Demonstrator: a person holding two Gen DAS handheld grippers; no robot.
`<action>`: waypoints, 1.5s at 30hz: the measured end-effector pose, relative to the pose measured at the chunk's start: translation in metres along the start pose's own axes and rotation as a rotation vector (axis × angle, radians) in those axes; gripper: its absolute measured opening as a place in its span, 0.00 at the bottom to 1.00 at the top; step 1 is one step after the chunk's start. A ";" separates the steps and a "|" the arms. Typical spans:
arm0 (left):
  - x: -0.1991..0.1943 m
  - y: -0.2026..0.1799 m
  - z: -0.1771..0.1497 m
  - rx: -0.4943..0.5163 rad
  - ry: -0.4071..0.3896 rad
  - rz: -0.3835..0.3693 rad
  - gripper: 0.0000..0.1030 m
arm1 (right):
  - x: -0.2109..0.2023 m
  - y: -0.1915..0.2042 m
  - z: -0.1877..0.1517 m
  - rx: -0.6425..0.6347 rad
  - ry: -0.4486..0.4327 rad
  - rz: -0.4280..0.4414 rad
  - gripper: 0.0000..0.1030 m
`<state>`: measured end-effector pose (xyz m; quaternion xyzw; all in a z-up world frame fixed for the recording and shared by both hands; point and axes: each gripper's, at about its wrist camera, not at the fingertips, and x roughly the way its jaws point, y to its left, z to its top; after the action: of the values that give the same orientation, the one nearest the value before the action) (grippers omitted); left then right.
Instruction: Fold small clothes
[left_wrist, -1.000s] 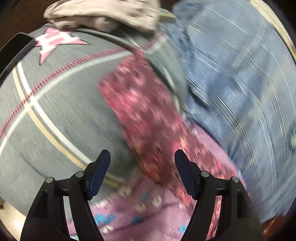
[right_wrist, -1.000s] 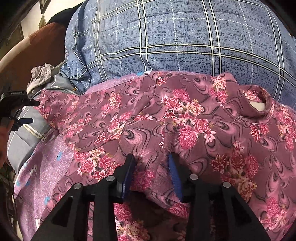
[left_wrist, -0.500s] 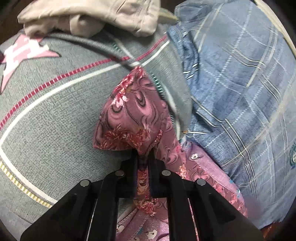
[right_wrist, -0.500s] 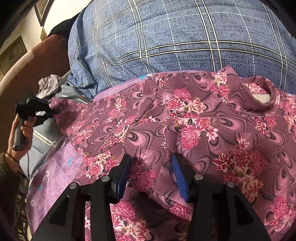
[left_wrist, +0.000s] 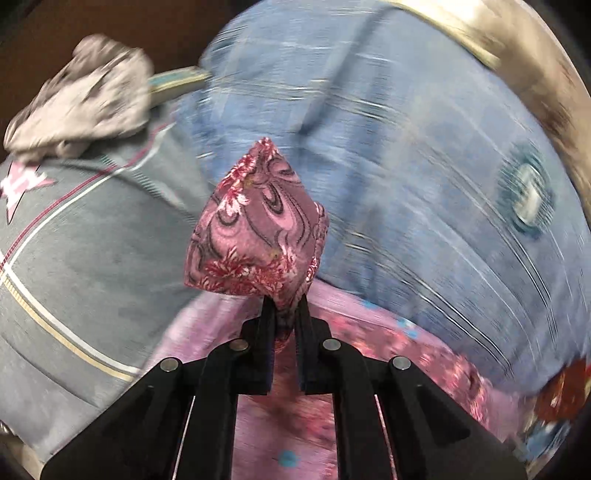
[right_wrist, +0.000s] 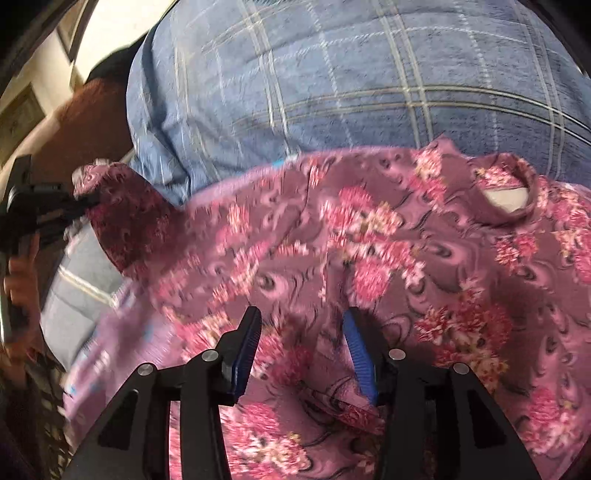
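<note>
A small mauve top with pink flowers lies spread on a lilac cloth, its neck opening at the right. My left gripper is shut on the end of its sleeve and holds it lifted above the bed; it also shows in the right wrist view at the far left. My right gripper hovers over the lower body of the top with its blue-padded jaws apart and cloth between them.
A blue checked blanket lies behind the top. A grey bedspread with stripes and a pink star is at the left, with a crumpled beige garment on it. The lilac cloth lies under the top.
My left gripper closed on the sleeve end, then lifted and swung it to the right over the blue blanket. My right gripper stayed over the top, its jaws a little wider.
</note>
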<state>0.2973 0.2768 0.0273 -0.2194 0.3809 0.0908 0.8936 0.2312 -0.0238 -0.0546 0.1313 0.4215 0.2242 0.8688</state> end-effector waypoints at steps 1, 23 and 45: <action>-0.004 -0.011 -0.007 0.020 -0.004 -0.012 0.07 | -0.010 -0.004 0.006 0.039 -0.027 0.025 0.47; 0.045 -0.240 -0.189 0.301 0.260 -0.154 0.07 | -0.105 -0.162 -0.004 0.272 0.014 -0.214 0.59; 0.039 -0.062 -0.174 -0.129 0.358 -0.188 0.71 | -0.071 -0.131 0.008 0.283 -0.019 -0.126 0.65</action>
<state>0.2333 0.1412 -0.0868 -0.3232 0.5049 -0.0092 0.8004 0.2354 -0.1730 -0.0571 0.2276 0.4483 0.1063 0.8579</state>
